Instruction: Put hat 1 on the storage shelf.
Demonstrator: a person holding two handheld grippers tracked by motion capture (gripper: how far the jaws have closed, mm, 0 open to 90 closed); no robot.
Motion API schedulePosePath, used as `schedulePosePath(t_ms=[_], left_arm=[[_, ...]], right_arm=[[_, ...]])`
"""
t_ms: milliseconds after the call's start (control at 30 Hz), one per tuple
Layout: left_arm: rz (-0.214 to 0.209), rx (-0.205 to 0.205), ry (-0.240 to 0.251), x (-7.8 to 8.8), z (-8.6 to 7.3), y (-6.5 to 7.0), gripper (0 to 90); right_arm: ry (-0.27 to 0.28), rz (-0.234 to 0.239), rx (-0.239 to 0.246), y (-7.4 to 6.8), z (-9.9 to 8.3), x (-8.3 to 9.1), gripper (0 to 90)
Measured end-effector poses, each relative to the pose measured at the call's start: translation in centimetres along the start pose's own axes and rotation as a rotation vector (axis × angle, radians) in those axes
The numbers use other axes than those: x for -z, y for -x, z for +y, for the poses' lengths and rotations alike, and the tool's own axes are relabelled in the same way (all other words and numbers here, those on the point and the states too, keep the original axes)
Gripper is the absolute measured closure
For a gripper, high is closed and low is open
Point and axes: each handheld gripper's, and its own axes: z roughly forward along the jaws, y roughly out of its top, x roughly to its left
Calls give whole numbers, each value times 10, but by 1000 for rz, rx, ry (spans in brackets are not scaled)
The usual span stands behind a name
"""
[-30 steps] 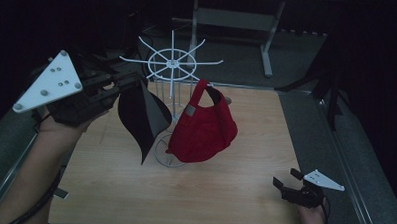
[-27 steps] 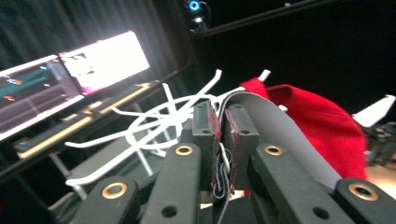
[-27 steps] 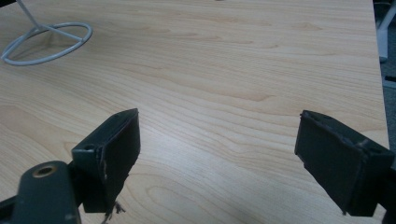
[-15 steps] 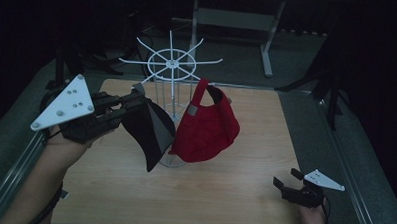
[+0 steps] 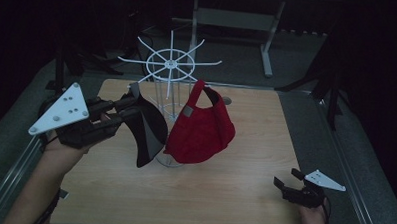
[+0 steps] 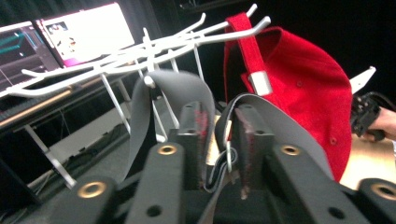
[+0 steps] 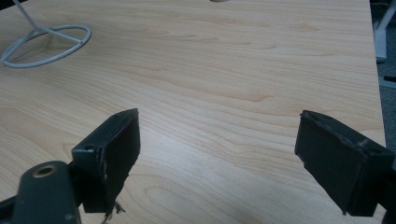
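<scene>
My left gripper (image 5: 129, 105) pinches the black cap (image 5: 148, 128) by its band, just beside the rack (image 5: 170, 66), where the red cap (image 5: 203, 127) hangs. My right gripper (image 5: 288, 182) rests wide open and empty near the table (image 5: 243, 203) edge, out of the way, I think.

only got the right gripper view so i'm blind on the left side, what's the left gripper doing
observer: the left gripper is shut, its fingers pinching the strap of a dark grey fabric cap
operator: anything on that white wire rack
observer: yes, a red fabric cap hangs by its back strap from one arm of the white wire rack
operator: where's my gripper on the table
observer: the right gripper is near the front right corner of the wooden table, apart from the rack
</scene>
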Motion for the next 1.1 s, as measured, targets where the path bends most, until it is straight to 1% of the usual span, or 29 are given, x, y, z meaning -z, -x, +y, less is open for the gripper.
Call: schedulePosePath(t_ms=[33,133,267,333,433,533,700,800,867,1100], left_arm=[[0,-2,-3,0,-2,1,689],[-3,12,-4,0,-8,1,680],[-4,43,14,5,-17,2,646],[3,37,17,8,-19,4,642],[0,51,25,12,-24,5,615],[2,55,21,14,-28,8,607],[6,79,22,19,-39,10,607],[15,82,8,21,-46,11,607],[15,92,10,23,-51,12,607],[38,111,-6,29,-71,15,589]], right_arm=[[-1,0,-1,0,0,0,142],[0,1,-1,0,-1,0,142],[0,0,-3,1,-1,0,142],[0,-2,-2,1,-1,0,142],[-1,-1,-4,1,-1,0,142],[-2,-1,1,1,-1,-1,142],[0,-2,-3,1,-1,0,142],[-1,-1,0,1,-1,0,142],[-2,-1,0,0,-1,0,142],[-2,-1,-2,0,-2,0,142]])
